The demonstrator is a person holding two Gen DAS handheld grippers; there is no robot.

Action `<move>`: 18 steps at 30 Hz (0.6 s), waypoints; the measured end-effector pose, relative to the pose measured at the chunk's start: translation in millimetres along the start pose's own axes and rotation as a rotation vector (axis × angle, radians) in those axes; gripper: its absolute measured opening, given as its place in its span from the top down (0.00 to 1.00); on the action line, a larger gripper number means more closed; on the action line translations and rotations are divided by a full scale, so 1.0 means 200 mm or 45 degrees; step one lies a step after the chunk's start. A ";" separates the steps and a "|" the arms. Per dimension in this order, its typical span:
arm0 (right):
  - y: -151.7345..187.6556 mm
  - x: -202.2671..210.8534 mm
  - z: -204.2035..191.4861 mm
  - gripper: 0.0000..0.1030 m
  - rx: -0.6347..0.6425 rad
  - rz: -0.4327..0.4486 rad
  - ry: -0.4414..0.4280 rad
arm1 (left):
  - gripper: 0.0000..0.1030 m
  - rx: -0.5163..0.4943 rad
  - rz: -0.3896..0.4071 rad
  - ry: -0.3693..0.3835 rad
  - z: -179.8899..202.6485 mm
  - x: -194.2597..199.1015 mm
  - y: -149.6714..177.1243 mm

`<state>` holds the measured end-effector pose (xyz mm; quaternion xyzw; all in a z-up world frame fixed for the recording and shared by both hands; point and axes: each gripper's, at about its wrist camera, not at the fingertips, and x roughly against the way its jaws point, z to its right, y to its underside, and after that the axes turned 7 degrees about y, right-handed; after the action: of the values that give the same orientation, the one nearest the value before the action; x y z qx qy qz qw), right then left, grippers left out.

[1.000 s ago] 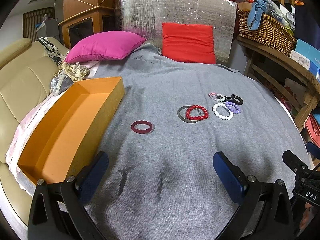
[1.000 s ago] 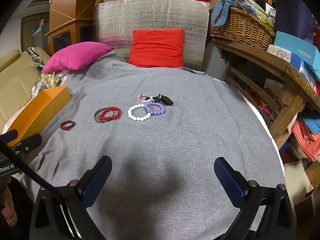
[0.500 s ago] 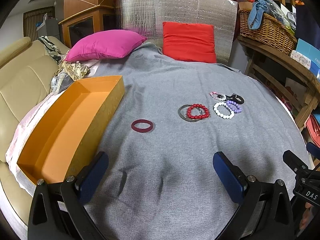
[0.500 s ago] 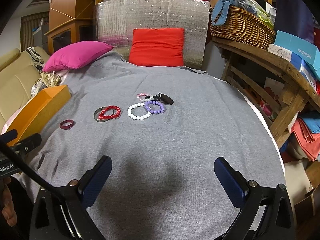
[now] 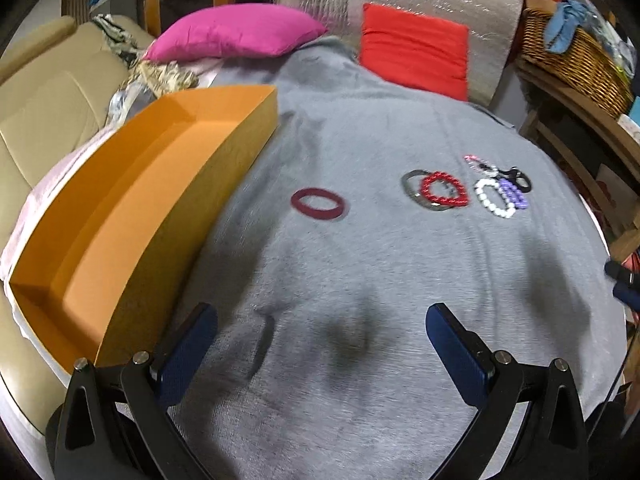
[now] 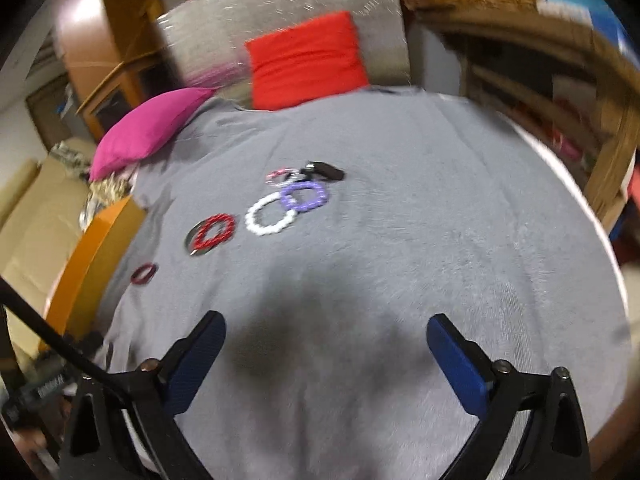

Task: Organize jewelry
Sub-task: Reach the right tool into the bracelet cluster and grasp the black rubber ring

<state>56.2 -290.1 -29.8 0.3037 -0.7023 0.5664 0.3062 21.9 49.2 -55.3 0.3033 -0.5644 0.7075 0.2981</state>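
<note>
Beside the orange box (image 5: 132,216), bracelets (image 5: 444,194) lie ahead of both tongs (image 5: 320,344) (image 6: 324,354), spread empty.

No legible text, label, brand, number or sign is found in either view; both are smeared by motion blur. In the right wrist view, a small black fitting (image 6: 38,394) at the lower left edge carries pale lettering, too blurred to read; the blue box (image 6: 600,12) at the upper right edge shows no readable print. In the left wrist view, the dark part (image 5: 624,284) at the right edge shows no readable marking; the orange box (image 5: 132,216) is plain on its inner and outer walls; the bracelets bear no visible inscription.
</note>
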 end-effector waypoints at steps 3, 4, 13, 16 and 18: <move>-0.13 -0.12 0.07 0.16 -0.111 -0.049 -0.067 | 0.00 0.006 -0.020 -0.008 -0.02 -0.04 0.00; -0.20 -0.18 0.10 0.18 -0.191 -0.087 -0.129 | 0.00 0.008 -0.027 -0.011 -0.03 -0.05 0.00; -0.56 -0.65 0.11 0.43 -0.627 -0.298 -0.432 | 0.00 -0.008 -0.046 -0.022 -0.04 -0.12 -0.03; -0.61 -0.79 0.12 0.45 -0.756 -0.340 -0.460 | 0.00 -0.012 -0.043 -0.024 -0.05 -0.13 -0.04; -0.62 -0.84 0.13 0.46 -0.815 -0.356 -0.449 | 0.00 -0.010 -0.039 -0.024 -0.05 -0.14 -0.05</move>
<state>255.7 -323.1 -88.5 0.3784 -0.8371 0.2105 0.3343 45.9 58.5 -72.3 0.3176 -0.5653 0.6977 0.3048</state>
